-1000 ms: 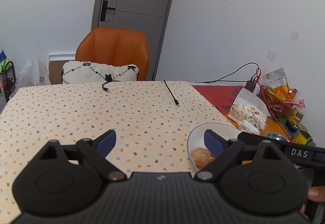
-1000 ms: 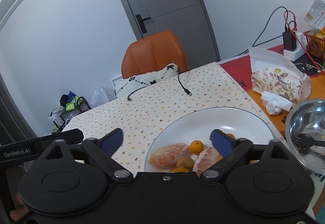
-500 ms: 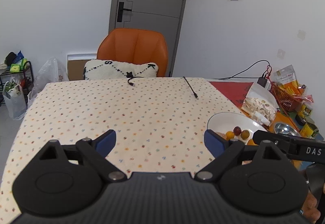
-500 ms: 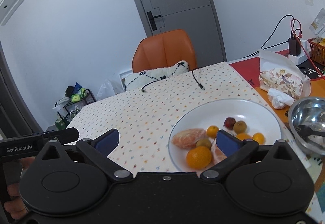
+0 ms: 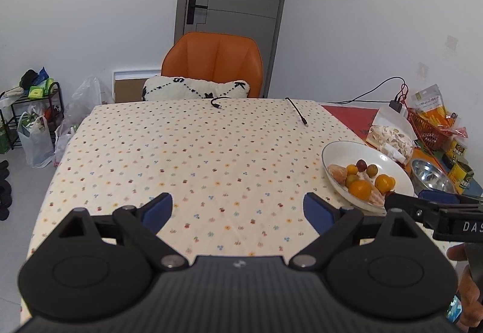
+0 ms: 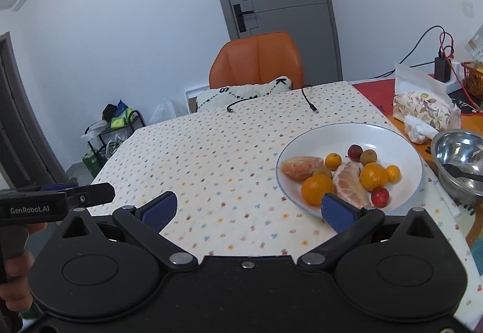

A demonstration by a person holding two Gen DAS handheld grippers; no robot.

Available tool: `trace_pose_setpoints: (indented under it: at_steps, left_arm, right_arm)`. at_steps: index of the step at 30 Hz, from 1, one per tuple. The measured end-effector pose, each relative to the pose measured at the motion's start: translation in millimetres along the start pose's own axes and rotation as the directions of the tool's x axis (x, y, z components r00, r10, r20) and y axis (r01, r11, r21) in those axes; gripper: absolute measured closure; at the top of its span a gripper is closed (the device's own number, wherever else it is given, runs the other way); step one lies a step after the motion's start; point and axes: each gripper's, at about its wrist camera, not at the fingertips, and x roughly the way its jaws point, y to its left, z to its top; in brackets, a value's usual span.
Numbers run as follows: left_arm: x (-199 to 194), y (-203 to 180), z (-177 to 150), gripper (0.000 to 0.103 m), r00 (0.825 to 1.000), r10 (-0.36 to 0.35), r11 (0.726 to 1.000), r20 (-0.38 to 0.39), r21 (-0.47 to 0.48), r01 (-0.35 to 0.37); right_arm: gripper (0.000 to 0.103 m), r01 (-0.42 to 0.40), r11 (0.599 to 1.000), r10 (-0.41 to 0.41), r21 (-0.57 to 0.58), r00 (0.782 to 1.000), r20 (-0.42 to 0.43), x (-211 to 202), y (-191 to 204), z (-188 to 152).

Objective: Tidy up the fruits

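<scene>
All the fruit in view lies together on the white plate (image 6: 401,139) near the right edge of the tabletop (image 5: 181,158): two peeled citrus segments (image 6: 350,185), two larger oranges (image 6: 315,188), several small orange and greenish fruits and two small red ones (image 6: 379,197). None shows loose on the dotted cloth, which carries only two cable ends (image 5: 297,112) toward the far edge. Beside the plate stand a steel bowl (image 6: 452,148) with a black spoon and a flowered tissue pack (image 6: 422,105).

The right hand-held gripper (image 6: 250,209) hangs just short of the plate's near rim, fingers spread wide and empty. The left hand-held gripper (image 5: 238,209) hovers over the near middle of the tabletop, equally spread and empty.

With the fruit gathered on one plate, this fits either a finished gathering or a mixed pile waiting to be sorted by kind; the pictures do not settle which.
</scene>
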Motion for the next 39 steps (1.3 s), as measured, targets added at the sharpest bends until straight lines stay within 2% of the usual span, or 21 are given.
trace_pose_setpoints:
  at_steps: [12,16,21,27,39]
  left_arm:
    - [-56.8,5.7,-10.7,0.01,0.999,0.023,1.0,0.024,0.016,-0.023]
    - [-80.4,6.6,-13.9,0.005,0.998,0.035,0.999,0.049,0.02,-0.036]
    - [-101.5,5.1,-15.8,0.003,0.997,0.039,0.998,0.071,0.04,-0.042]
    - [-111.8,7.8,-20.6,0.003,0.997,0.035,0.999,0.073,0.031,-0.037]
    - [-113.2,12.3,-26.6,0.003,0.997,0.035,0.999,0.065,0.021,-0.037]
  right_arm:
    - [0.0,0.001,0.999,0.0,-0.044,1.0,0.026,-48.8,26.2,-3.0]
    - [0.0,0.005,0.998,-0.004,-0.059,1.0,0.026,-63.0,35.7,-5.4]
    - [0.0,0.002,0.998,0.0,-0.069,0.999,0.037,-79.1,42.2,-10.5]
    - [0.0,0.0,0.999,0.003,-0.051,0.998,0.056,-91.0,44.9,-15.3]
    - [0.0,-0.012,0.995,0.018,-0.101,0.998,0.054,-91.5,60.5,-20.4]
